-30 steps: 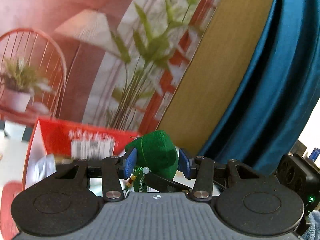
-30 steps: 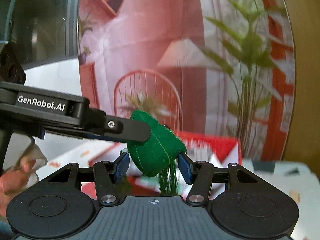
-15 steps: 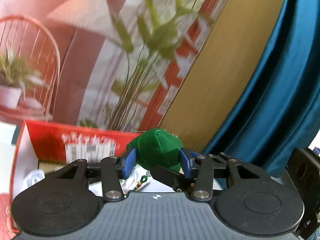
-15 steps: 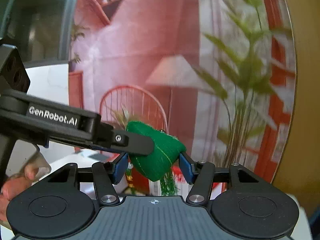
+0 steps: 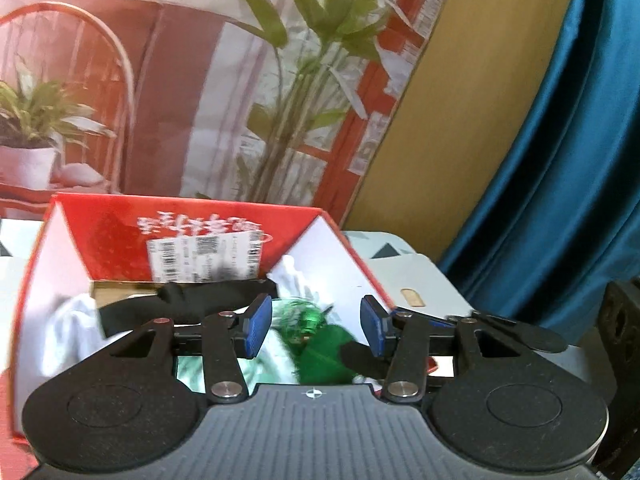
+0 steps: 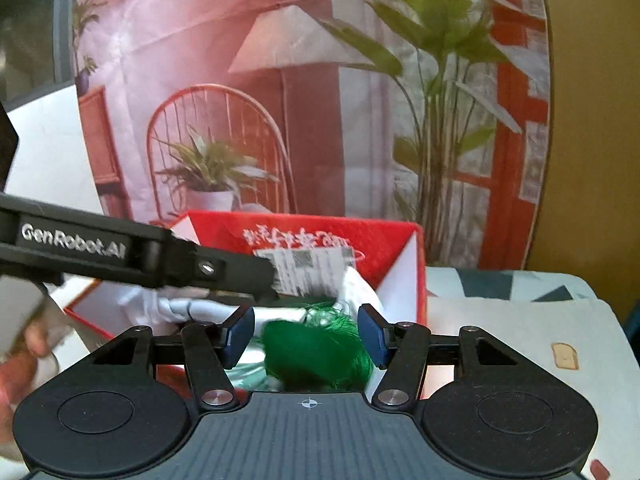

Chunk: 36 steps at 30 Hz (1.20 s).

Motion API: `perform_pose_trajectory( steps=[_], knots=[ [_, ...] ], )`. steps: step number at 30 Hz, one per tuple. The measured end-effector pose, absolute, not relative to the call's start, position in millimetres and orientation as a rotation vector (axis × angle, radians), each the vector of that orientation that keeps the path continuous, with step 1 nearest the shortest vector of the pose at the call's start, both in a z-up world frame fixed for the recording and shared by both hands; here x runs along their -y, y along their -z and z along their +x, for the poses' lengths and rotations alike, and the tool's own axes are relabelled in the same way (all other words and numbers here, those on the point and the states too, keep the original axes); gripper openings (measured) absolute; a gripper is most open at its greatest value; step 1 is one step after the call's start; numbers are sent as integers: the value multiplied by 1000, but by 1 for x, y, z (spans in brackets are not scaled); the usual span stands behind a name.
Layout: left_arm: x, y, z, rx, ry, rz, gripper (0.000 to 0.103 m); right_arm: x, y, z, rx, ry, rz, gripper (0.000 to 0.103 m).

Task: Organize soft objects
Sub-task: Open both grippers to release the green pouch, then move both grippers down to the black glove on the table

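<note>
On a patterned tabletop (image 6: 520,312) before a printed backdrop, the left gripper (image 5: 316,322) and right gripper (image 6: 306,334) stand half-open, apparently releasing a green soft toy (image 6: 316,354) into the red box (image 5: 192,216) beyond, among white cloth (image 6: 192,308).

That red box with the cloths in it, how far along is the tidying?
White cloth and a dark cloth already lie in the red box. In hand: a green tasselled piece sits over the box between both sets of fingers, whose pads look clear of it. Left: pulling back. Anything else waiting is out of view.
</note>
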State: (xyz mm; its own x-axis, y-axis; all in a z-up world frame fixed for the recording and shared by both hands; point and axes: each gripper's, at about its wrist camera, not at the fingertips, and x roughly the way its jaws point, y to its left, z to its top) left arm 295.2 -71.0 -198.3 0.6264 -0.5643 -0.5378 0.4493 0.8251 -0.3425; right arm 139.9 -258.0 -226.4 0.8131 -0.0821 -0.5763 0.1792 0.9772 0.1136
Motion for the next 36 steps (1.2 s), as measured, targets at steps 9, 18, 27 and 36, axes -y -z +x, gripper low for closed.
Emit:
perform_pose_trajectory(
  steps=[9,18,27,36],
  knots=[
    [16,191,251,-657,483,-87,51,239,226,104,-548,97,210,54],
    [-55,223,185,-747,301,-167,51,193,241,82,-560,-28,209,54],
    [-84,273,166,-888,180,-284,51,160,284,85,-727,-99,259,53],
    [-74,294,166,-943,213,-276,45,173,308,79,-815,-39,366,54]
  ],
)
